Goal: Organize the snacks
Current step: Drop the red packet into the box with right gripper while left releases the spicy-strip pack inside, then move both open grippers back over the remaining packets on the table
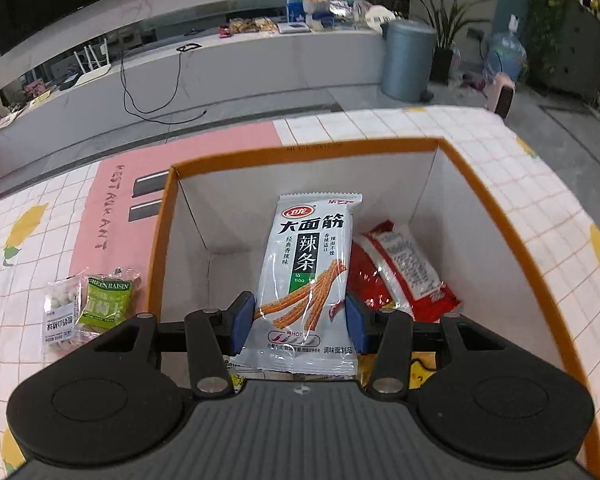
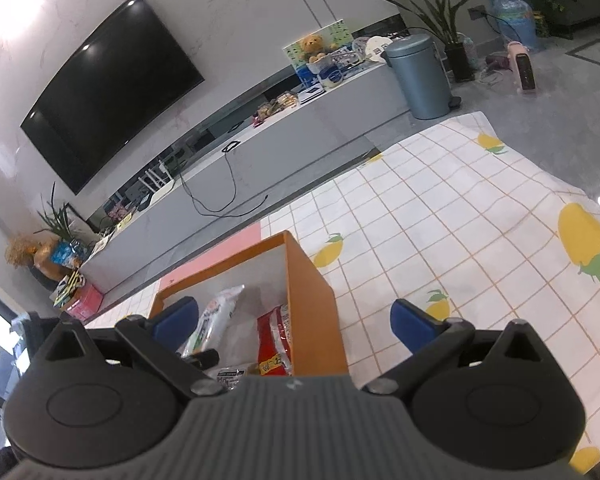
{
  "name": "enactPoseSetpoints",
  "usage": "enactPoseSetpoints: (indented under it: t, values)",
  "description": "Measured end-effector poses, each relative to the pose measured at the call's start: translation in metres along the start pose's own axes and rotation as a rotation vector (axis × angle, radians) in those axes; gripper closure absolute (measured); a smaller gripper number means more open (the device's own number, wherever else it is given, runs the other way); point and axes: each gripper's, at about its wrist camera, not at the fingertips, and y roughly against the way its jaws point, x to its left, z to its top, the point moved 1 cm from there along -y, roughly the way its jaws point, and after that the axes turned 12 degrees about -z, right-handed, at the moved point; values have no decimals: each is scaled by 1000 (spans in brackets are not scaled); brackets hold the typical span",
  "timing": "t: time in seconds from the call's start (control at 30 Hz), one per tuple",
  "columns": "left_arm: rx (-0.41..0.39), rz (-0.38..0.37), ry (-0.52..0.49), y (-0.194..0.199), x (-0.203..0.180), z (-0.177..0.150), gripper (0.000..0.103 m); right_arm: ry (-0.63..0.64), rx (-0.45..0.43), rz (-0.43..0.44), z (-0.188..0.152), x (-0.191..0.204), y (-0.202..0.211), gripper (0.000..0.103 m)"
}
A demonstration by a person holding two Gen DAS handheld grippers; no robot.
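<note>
My left gripper [image 1: 300,320] is shut on a grey latiao snack packet [image 1: 308,276] and holds it over the open orange box [image 1: 500,216]. A red snack bag [image 1: 400,272] lies inside the box at the right. Two small packets lie on the tablecloth left of the box: a green raisin packet [image 1: 106,300] and a white packet [image 1: 60,312]. My right gripper [image 2: 296,324] is open and empty, above the box's right wall [image 2: 312,300]. In the right wrist view the grey packet [image 2: 216,320] and red bag [image 2: 274,340] show inside the box.
The box stands on a checked tablecloth with lemon prints [image 2: 460,220] and a pink panel [image 1: 112,208]. Beyond the table are a low TV bench [image 1: 220,72], a grey bin [image 1: 406,60] and a potted plant [image 1: 444,32].
</note>
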Motion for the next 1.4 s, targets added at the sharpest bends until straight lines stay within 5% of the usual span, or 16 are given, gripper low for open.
enactPoseSetpoints:
  t: [0.2,0.5,1.0,1.13,1.4]
  values:
    - [-40,-29,-27,8,1,-2,30,19,17,-6,-1,7,-3,3]
    - [-111,21,-88,61,4,-6,30,99,19,24,-9,31,-1,4]
    - [-129,83,1,145,68,-32,30,253,17,78,-36,103,-8,4]
    - [-130,93,32,164,92,-46,30,281,-60,34,-47,126,-7,4]
    - [-175,107,100,185,150,-79,29,265,-181,113,-72,171,3,4]
